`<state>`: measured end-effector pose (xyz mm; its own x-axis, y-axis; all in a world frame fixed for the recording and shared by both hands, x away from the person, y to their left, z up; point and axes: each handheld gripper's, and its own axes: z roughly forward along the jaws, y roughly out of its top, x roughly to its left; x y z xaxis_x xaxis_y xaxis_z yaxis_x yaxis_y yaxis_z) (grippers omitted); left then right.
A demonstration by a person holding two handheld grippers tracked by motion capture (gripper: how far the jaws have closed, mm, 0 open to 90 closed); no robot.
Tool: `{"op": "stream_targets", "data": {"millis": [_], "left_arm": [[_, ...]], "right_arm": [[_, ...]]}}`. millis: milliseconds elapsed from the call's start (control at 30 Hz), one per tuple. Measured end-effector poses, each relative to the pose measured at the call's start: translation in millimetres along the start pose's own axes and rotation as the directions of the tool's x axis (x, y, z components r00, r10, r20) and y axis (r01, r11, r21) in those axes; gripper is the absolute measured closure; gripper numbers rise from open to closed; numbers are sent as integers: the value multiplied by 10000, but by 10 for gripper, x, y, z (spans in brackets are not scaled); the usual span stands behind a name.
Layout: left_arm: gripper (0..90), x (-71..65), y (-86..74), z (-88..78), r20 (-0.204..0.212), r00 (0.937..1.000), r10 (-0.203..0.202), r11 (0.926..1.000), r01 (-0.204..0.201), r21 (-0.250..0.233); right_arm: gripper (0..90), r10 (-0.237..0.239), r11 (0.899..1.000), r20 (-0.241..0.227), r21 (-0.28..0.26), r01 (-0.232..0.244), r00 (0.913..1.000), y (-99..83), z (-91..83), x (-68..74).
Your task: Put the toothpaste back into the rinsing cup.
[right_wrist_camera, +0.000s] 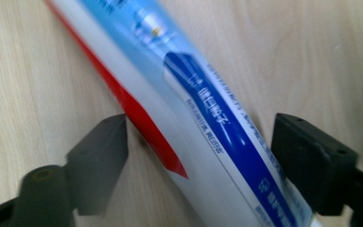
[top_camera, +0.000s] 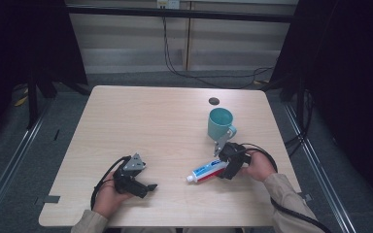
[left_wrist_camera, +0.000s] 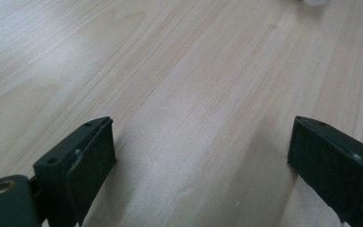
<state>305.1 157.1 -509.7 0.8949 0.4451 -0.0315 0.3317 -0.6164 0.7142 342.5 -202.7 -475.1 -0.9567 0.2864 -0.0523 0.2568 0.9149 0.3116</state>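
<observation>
A toothpaste tube [top_camera: 208, 171], white, blue and red with a white cap, lies on the wooden table [top_camera: 150, 121] at the front right, cap pointing left. My right gripper [top_camera: 226, 169] straddles its rear half. In the right gripper view the tube [right_wrist_camera: 194, 118] runs diagonally between the jaws of my right gripper [right_wrist_camera: 198, 137], and both pads meet its edges. At the front left my left gripper [top_camera: 150, 187] rests low over bare wood. Its jaws stand wide apart with nothing between them in the left gripper view [left_wrist_camera: 201, 146].
A teal mug [top_camera: 220, 124] stands upright just behind the right gripper, handle toward the front right. A small dark round spot [top_camera: 214, 101] marks the table behind the mug. Black cables trail from both grippers toward the front edge.
</observation>
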Motion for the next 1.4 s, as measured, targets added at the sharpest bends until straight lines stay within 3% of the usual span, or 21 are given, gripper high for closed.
{"op": "stream_targets", "data": {"millis": [33,133,167,200,300,400,533,667,700,800,833,933,1133,1267,1400], "left_arm": [[80,2,0,0,4,10000,11,10000,-11,9],[80,5,1,-1,13,10000,53,10000,-53,34],[80,5,1,-1,15,10000,53,10000,-53,33],[80,5,1,-1,15,10000,53,10000,-53,33],[80,3,1,2,15,10000,-13,10000,13,-14],[89,6,-1,-2,-25,10000,-48,10000,48,-54],[181,30,-3,-34,-171,9997,-185,9998,183,-115],[215,43,19,-39,-217,9996,-190,9998,191,8],[227,46,25,-43,-223,9996,-161,9998,162,71],[240,41,55,-46,-85,9998,-201,9997,202,138],[249,35,66,-49,-27,9997,-240,9997,240,57],[257,36,98,-72,102,9997,-229,9997,229,59],[273,33,268,-168,451,9988,-169,9998,164,126],[254,36,428,-164,804,9967,70,9983,-117,576],[252,8,570,-163,875,9954,386,9948,-465,906]], "right_arm": [[351,-19,9999,-378,123,23,9993,6,-7,8],[615,-221,9998,-700,17,223,9973,-2,-42,34],[692,39,9999,-765,-147,-50,9971,-14,-62,24],[718,9,9997,-845,-226,-29,9964,-27,-93,26],[730,-271,9996,-583,-59,268,9979,-24,-118,103],[734,-194,9998,-455,-46,193,9988,-31,-132,150],[734,128,9993,-148,-354,-133,9998,-102,-206,143],[735,393,9943,-47,-995,-395,9992,-150,-386,132],[735,485,9930,187,-1085,-462,9986,-147,-438,139],[740,474,9911,233,-1256,-441,9986,-134,-521,125],[741,594,9905,-50,-1238,-595,9982,-123,-545,109],[741,564,9903,-48,-1269,-565,9984,-93,-587,112],[741,385,9921,158,-1197,-363,9991,14,-640,135],[741,426,9942,184,-997,-405,9989,93,-673,151],[743,303,9943,294,-1036,-271,9991,148,-668,160]]}}
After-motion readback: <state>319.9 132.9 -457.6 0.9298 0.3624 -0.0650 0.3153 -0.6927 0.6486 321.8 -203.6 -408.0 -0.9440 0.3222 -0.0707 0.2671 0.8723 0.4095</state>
